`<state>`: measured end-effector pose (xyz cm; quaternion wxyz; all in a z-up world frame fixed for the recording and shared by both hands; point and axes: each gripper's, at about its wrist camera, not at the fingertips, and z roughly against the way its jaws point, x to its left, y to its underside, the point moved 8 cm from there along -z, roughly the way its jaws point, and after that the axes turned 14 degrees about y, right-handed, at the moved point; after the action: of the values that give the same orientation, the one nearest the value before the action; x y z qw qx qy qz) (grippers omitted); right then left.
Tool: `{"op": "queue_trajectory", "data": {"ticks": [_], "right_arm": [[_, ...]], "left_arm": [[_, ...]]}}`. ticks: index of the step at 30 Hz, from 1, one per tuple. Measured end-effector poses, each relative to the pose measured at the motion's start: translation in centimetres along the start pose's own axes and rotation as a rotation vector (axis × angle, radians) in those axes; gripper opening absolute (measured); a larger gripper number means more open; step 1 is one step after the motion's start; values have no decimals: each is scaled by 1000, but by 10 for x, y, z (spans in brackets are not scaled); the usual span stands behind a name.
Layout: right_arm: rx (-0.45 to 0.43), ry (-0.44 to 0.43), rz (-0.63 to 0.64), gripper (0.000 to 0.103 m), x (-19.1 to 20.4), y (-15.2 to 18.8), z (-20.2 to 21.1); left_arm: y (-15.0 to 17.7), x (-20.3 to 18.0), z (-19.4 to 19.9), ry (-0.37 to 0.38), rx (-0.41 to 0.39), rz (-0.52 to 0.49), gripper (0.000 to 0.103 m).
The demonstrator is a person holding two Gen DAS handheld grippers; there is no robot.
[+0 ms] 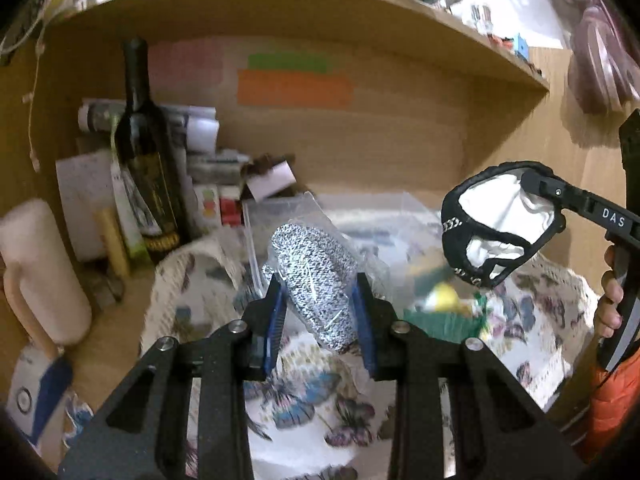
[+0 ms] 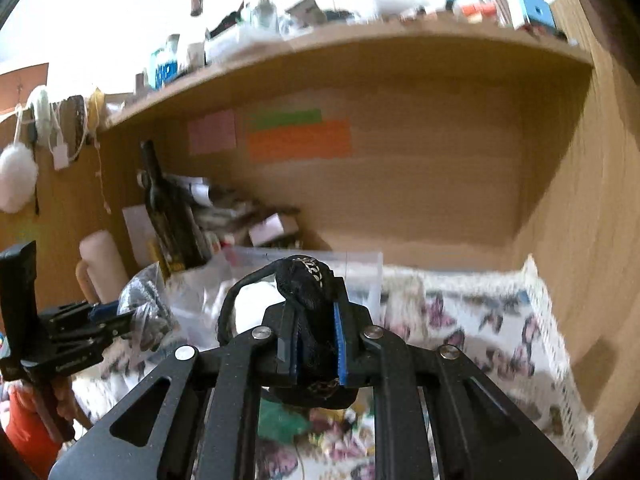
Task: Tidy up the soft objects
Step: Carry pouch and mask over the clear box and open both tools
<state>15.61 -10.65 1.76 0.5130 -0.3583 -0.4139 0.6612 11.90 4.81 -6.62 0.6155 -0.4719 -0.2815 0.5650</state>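
My left gripper (image 1: 320,312) is shut on a speckled black-and-white knit item in a clear plastic bag (image 1: 316,280), held above a butterfly-print fabric basket (image 1: 540,312). The same gripper (image 2: 120,320) and bag (image 2: 146,300) show at the left in the right wrist view. My right gripper (image 2: 314,344) is shut on a black fabric piece with a silver chain (image 2: 312,292). In the left wrist view this black-trimmed white piece (image 1: 492,220) hangs from the right gripper (image 1: 532,184) over the basket's right side (image 2: 500,332).
A dark wine bottle (image 1: 146,148), papers and small boxes (image 1: 208,184) crowd the left of the wooden shelf nook. A cream jug (image 1: 40,276) stands at the left. Clear plastic bags (image 1: 360,216) and green and yellow items (image 1: 444,304) lie in the basket.
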Motion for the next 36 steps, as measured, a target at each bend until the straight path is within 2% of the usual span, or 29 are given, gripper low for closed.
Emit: {"op": "queue_trajectory", "data": {"ticks": [6, 12, 15, 23, 30, 34, 36], "right_arm": [[-42, 22, 23, 12, 8, -25, -12], [-8, 17, 47, 12, 19, -30, -44], [31, 1, 73, 12, 28, -23, -62], [138, -1, 164, 12, 50, 7, -101], [237, 6, 250, 12, 61, 36, -128], [281, 14, 255, 17, 60, 45, -137], [294, 18, 254, 25, 58, 48, -140]], "left_arm": [[-28, 14, -11, 12, -7, 15, 32], [-43, 18, -30, -19, 1, -22, 33], [-42, 22, -45, -46, 19, -43, 33], [-17, 33, -92, -15, 138, -14, 33], [-9, 36, -112, 4, 182, -6, 33], [-7, 39, -116, -4, 190, -7, 38], [-7, 40, -116, -11, 192, -2, 45]]}}
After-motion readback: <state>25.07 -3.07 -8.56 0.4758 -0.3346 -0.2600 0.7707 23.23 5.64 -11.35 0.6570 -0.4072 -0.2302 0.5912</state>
